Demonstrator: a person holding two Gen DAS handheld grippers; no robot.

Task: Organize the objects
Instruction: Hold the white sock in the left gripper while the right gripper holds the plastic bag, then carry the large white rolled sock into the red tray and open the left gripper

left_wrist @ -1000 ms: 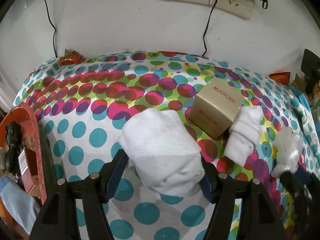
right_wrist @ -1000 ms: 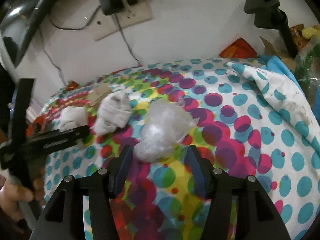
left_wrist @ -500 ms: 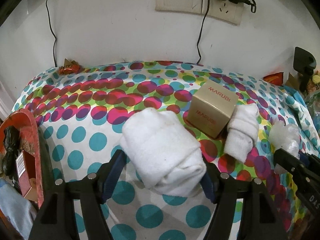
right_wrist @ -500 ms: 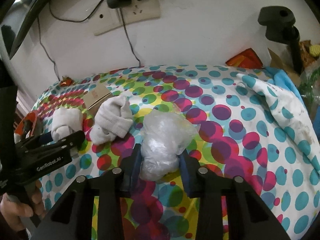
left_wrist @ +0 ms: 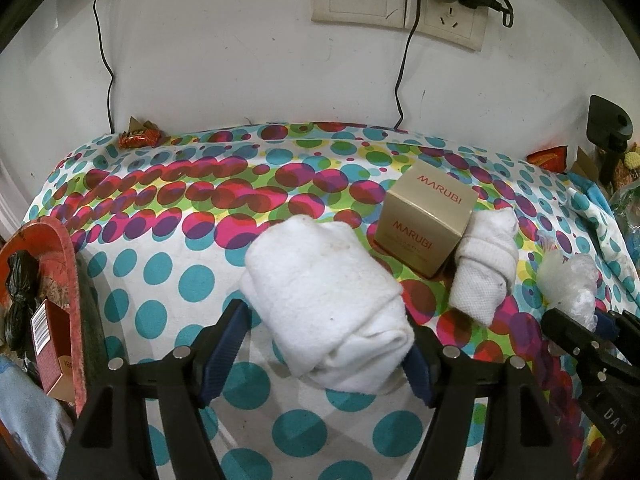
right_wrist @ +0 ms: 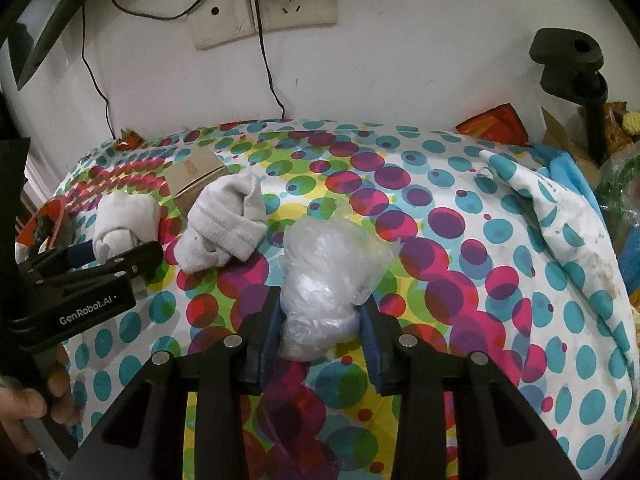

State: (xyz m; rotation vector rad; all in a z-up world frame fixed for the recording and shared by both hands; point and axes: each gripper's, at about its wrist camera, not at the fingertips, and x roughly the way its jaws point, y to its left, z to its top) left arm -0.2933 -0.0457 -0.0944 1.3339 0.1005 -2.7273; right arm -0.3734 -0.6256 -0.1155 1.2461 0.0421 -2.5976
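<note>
Jaws of the right gripper [right_wrist: 318, 330] pinched the plastic bag [right_wrist: 328, 276]; the left gripper [left_wrist: 328, 354] stood wide, freshly opened, the rolled white towel [left_wrist: 328, 300] loose between.

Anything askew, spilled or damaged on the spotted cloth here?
Nothing spilled or damaged. The gold box sits corner-on, with a rolled sock leaning against it. The tablecloth is bunched up at the right edge.
</note>
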